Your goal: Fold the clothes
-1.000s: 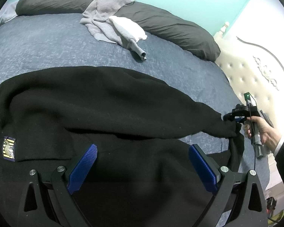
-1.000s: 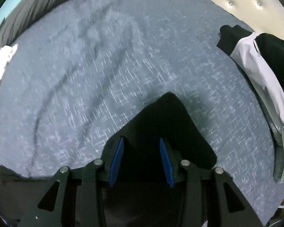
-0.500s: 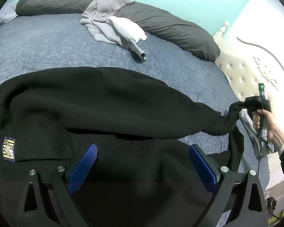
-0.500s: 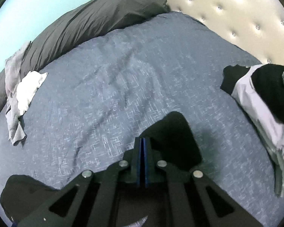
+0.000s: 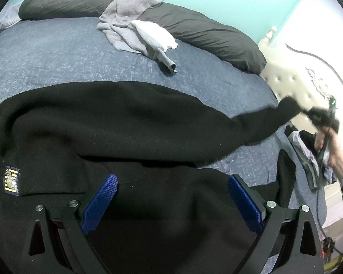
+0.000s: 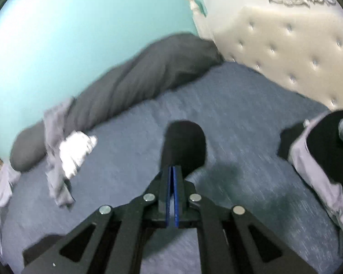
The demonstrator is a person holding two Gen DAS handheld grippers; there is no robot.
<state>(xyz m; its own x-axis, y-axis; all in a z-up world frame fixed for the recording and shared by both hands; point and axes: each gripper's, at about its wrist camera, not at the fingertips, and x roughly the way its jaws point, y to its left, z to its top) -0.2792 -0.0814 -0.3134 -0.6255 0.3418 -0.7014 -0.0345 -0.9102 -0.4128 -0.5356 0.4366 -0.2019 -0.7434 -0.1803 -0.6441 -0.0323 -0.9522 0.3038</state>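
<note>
a second ago the right gripper (image 6: 171, 171) was open around the cuff (image 6: 183, 143) of the black garment (image 5: 125, 125); now its pads are clamped on that cuff and it has lifted the end clear of the blue bedspread (image 5: 57, 52) toward 3 o'clock. the garment's body lies at 6 o'clock under the left gripper (image 5: 171, 203), whose jaws stand wide and empty, so the fold-over looks ready to begin.

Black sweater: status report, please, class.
Right gripper shut on sleeve end, lifted. Left gripper open over black sweater. Nothing in the way.
</note>
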